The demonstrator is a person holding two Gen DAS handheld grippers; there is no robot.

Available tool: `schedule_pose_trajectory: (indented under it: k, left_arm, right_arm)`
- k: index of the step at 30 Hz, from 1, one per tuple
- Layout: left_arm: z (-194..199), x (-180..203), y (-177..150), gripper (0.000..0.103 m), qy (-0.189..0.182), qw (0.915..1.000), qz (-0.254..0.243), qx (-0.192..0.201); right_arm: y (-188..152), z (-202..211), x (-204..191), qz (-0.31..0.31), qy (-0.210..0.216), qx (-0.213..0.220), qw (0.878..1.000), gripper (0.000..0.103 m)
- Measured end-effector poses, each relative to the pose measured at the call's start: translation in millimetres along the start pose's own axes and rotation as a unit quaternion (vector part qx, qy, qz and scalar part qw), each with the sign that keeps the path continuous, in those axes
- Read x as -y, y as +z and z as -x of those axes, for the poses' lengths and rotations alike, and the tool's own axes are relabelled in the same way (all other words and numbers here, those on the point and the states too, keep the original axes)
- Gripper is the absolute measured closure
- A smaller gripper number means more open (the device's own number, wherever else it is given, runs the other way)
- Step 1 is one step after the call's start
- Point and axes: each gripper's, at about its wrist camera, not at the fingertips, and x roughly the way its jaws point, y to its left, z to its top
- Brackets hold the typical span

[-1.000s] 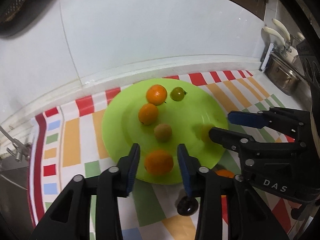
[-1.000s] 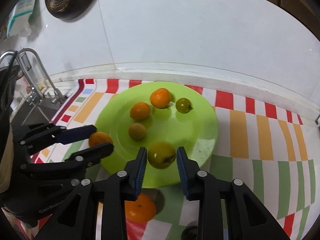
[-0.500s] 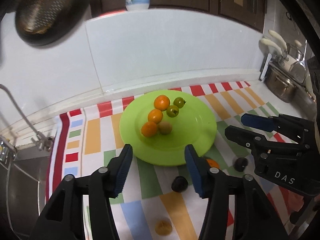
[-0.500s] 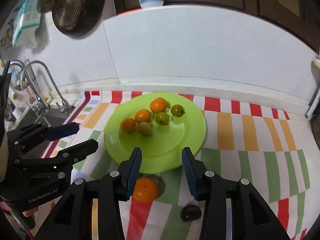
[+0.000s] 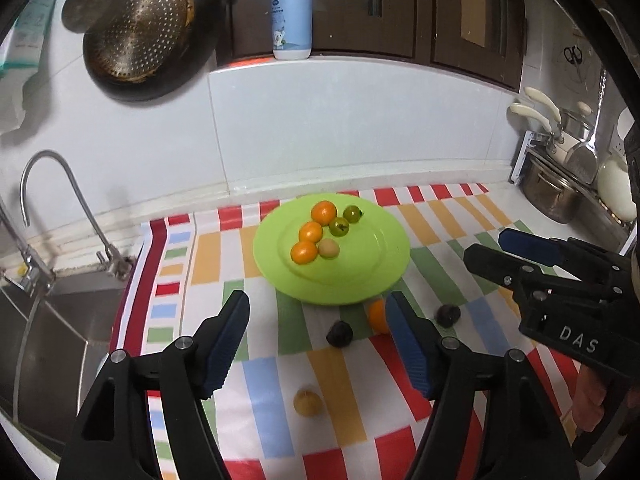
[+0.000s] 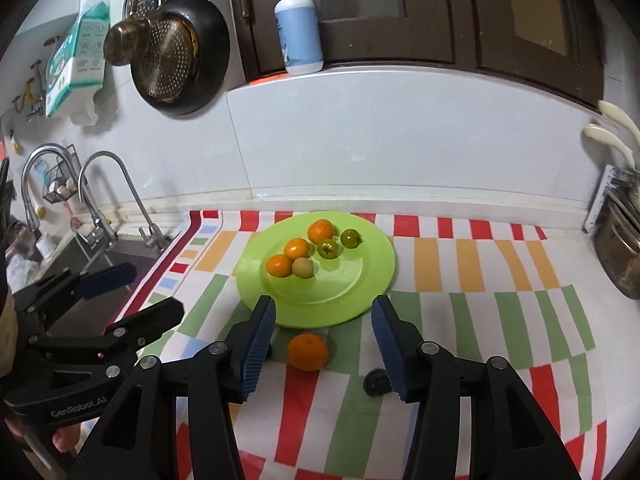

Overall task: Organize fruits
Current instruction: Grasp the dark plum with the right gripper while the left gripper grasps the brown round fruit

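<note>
A green plate (image 5: 372,276) (image 6: 360,288) on the striped cloth holds three oranges, two green tomatoes and a pale round fruit (image 5: 329,248) (image 6: 303,268). Off the plate lie an orange (image 6: 308,352) (image 5: 376,316), two dark fruits (image 5: 340,334) (image 5: 448,315) and a yellow fruit (image 5: 308,402). My left gripper (image 5: 316,344) is open and empty, held back above the cloth. My right gripper (image 6: 323,350) is open and empty, with the loose orange seen between its fingers.
A sink (image 5: 52,328) with a tap (image 6: 120,196) is on the left. A steel pot (image 5: 556,192) and utensils stand at the right. A strainer (image 5: 148,32) hangs on the wall. A soap bottle (image 6: 300,28) stands on the ledge.
Both grippers let go of their fruit on the plate, opened wide and pulled back and up. An orange and a green tomato now rest on the plate with the others.
</note>
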Motion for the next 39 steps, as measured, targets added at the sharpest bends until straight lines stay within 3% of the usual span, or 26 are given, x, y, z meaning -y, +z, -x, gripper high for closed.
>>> schedule_pose_trajectory:
  k: [9,21,35,39]
  left_arm:
    - [-6.2,-1.0,-36.4,0.033,0.023,0.9989,0.035,-0.021]
    - [-32.3,-4.7,-78.6,0.034,0.032,0.9950,0.041,-0.085]
    - [-58.9,-4.4,-90.5,0.034,0.061,0.9924,0.030,-0.103]
    - [-69.4,-7.1,-84.3,0.043,0.067,0.9903,0.043,-0.114]
  right_arm:
    - [-31.0,3.7,9.1,-0.029,-0.027,-0.004,0.999,0.052]
    - [-76.2,-31.3,17.5,-0.034,-0.050,-0.077,0.995,0.052]
    - [-88.9,-59.3,28.2,-0.024,-0.068,-0.101,0.992,0.052]
    - [-83.5,-72.6,32.6,-0.024,-0.072,-0.100,0.992,0.052]
